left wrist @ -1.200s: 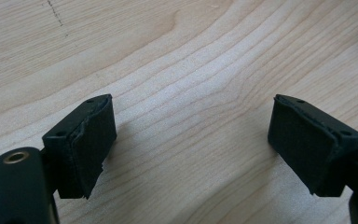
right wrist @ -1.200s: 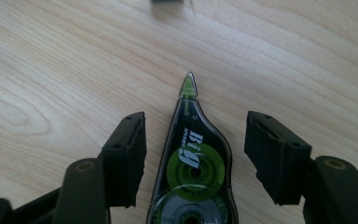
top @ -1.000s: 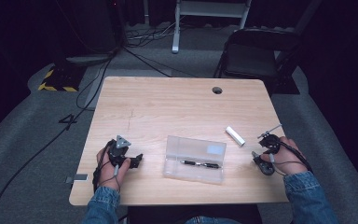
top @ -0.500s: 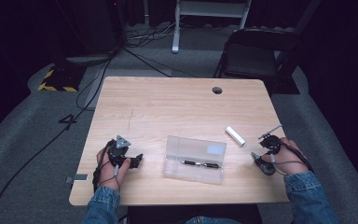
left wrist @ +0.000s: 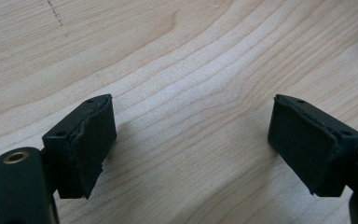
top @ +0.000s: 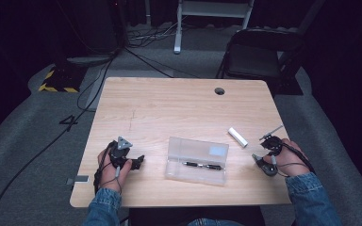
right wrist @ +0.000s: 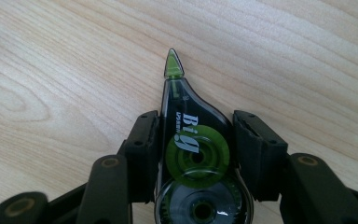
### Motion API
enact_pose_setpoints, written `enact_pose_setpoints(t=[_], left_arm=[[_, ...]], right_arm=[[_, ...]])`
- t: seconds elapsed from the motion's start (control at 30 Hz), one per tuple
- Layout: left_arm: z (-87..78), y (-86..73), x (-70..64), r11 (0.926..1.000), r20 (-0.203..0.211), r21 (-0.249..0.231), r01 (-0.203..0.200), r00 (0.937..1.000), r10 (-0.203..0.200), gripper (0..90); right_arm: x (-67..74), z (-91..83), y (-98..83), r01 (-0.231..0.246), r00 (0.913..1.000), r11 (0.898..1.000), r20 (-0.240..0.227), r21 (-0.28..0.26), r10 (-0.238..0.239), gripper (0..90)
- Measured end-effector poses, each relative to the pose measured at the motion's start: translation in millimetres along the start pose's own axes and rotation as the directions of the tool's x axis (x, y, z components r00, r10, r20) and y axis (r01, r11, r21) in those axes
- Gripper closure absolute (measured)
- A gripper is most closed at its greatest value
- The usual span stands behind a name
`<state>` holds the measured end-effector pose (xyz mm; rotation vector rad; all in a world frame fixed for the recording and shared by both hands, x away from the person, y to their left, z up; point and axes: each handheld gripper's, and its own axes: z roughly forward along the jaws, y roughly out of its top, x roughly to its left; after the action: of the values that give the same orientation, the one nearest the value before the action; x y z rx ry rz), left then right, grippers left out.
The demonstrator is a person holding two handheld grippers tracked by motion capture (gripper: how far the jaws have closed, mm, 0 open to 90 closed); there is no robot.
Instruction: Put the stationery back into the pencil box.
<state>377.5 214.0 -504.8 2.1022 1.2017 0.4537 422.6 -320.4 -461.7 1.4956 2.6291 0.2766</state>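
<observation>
My right gripper point(right wrist: 196, 125) is shut on a dark translucent correction tape dispenser point(right wrist: 193, 154) with green reels. Its green tip points away from me, just above the wooden table point(right wrist: 74, 70). In the high view this gripper point(top: 267, 163) is near the table's front right, with the dispenser point(top: 259, 161) sticking out to the left. My left gripper point(left wrist: 191, 126) is open, with bare wood between its black pads point(left wrist: 93, 140). In the high view it point(top: 138, 161) rests at the front left, pointing right toward a clear plastic pencil case point(top: 197, 161) that holds dark pens.
A small white eraser-like block point(top: 238, 136) lies right of the case, behind my right hand. The table point(top: 169, 108) has a cable hole point(top: 219, 91) at its back edge. A black chair point(top: 254, 56) and floor cables stand beyond it.
</observation>
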Motion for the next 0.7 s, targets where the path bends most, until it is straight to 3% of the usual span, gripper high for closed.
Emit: enact_pose_setpoints(t=[0.7], left_arm=[[0.0, -0.1, -0.3, 1.0, -0.002, -0.001, 0.001, 1.0, -0.001, 15.7]], right_arm=[[1.6, -20.0, 4.5, 0.006, 1.0, 0.993, -0.003, -0.116, -0.007, 53.4]])
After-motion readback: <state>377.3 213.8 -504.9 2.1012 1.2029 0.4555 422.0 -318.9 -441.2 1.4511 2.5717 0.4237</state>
